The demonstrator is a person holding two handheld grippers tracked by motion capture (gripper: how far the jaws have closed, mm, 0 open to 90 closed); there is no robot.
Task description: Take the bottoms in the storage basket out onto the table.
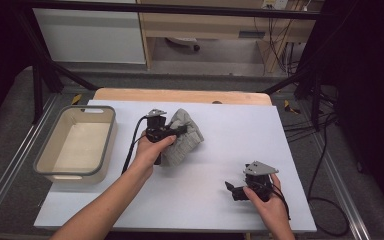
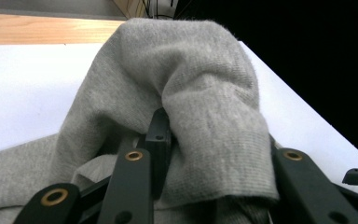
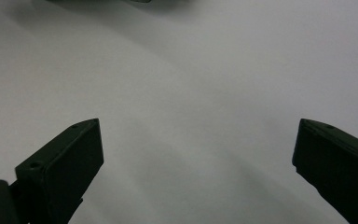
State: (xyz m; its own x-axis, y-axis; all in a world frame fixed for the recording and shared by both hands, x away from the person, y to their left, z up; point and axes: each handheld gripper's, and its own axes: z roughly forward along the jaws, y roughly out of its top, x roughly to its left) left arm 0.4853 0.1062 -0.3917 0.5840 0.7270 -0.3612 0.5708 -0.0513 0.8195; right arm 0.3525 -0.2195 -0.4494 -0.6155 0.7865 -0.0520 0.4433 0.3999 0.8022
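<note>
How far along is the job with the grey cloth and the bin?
Done: the left claw is shut on the grey cloth; the left gripper view shows fabric bunched over its jaws. In hand: the cloth sits gathered mid-table, partly lifted. The right claw rests open over bare white table, holding nothing. Left: the bin at the left looks empty, so if the cloth is meant for it, that move remains.

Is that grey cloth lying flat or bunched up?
Bunched up: the grey cloth rises in folds, pinched by the left gripper.
</note>
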